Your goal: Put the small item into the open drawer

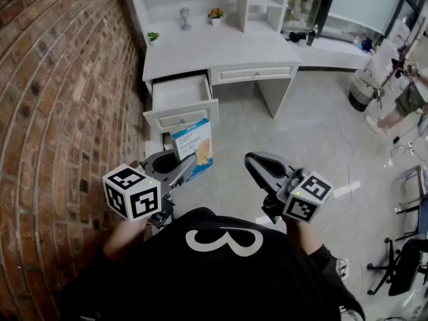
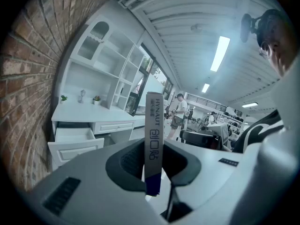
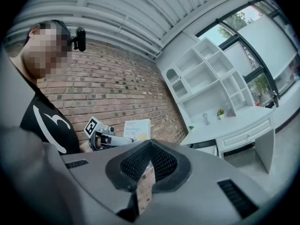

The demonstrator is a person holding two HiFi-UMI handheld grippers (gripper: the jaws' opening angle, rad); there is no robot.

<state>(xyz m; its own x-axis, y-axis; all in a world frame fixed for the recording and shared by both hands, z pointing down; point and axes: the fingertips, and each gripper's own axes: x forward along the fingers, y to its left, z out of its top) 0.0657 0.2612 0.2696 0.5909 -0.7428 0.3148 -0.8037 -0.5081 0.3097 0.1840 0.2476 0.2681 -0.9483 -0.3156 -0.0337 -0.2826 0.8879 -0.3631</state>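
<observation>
Close in front of the person, on the left, the left gripper (image 1: pixel 179 164) is pinching the small box (image 1: pixel 194 147) across its two broad faces near the lower end, holding it upright in the air. It is well short of the open drawer (image 1: pixel 179 93), which is standing out from the white desk (image 1: pixel 221 49) beside the brick wall. The right gripper (image 1: pixel 257 164) is hanging empty, its jaws pressed together. As a thin cardboard carton, the box is probably weighing little and denting easily, so a light squeeze is looking wisest.
</observation>
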